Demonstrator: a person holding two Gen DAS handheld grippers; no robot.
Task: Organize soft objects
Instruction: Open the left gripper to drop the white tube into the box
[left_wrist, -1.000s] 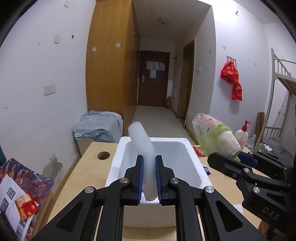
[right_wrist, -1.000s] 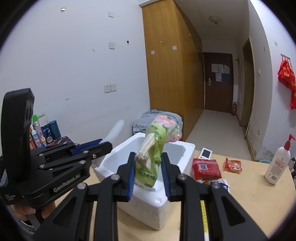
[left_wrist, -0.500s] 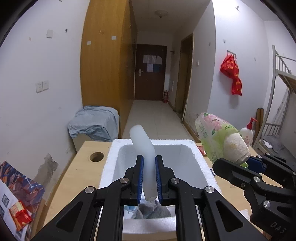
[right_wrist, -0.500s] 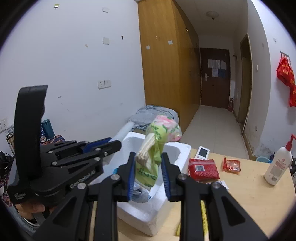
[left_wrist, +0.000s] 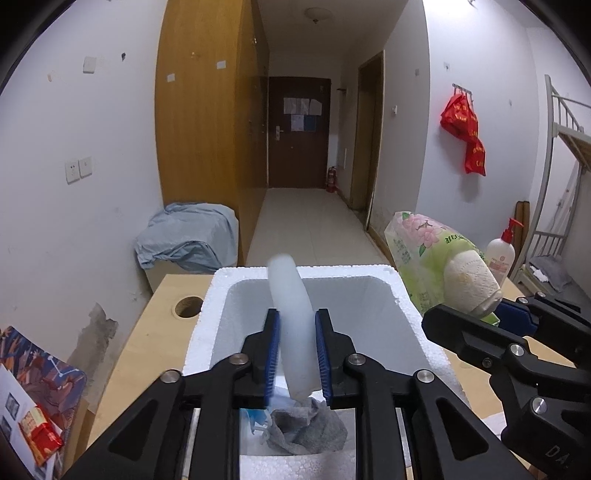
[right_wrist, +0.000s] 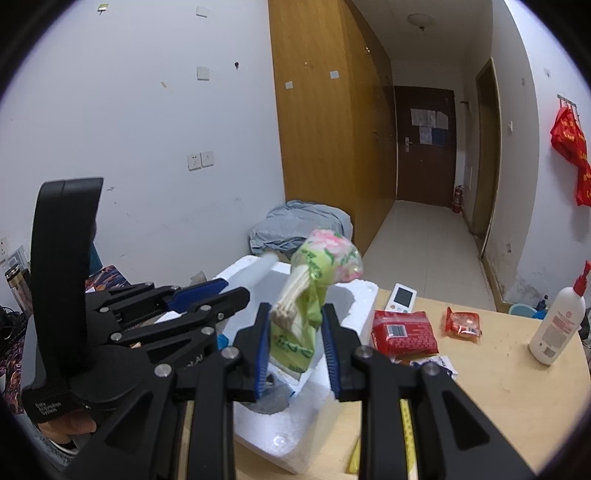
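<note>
My left gripper (left_wrist: 296, 354) is shut on a white foam tube (left_wrist: 291, 325) and holds it upright over the white foam box (left_wrist: 410, 314). A grey cloth (left_wrist: 306, 430) lies in the box's bottom. My right gripper (right_wrist: 295, 343) is shut on a green flowered pack of tissue rolls (right_wrist: 314, 288), held above the box's (right_wrist: 354, 314) right rim. In the left wrist view the pack (left_wrist: 439, 266) and right gripper (left_wrist: 517, 325) sit to the right of the box. In the right wrist view the left gripper (right_wrist: 210, 291) and tube (right_wrist: 258, 271) are on the left.
On the wooden table (right_wrist: 509, 387) lie red snack packets (right_wrist: 402, 330), a small white device (right_wrist: 402, 297) and a lotion pump bottle (right_wrist: 557, 321). A cable hole (left_wrist: 189, 306) is left of the box. A patterned cloth with a red packet (left_wrist: 38, 439) lies at far left.
Both grippers have moved forward and down over the box with their loads. The box interior and grey cloth have come into view below the left gripper.
</note>
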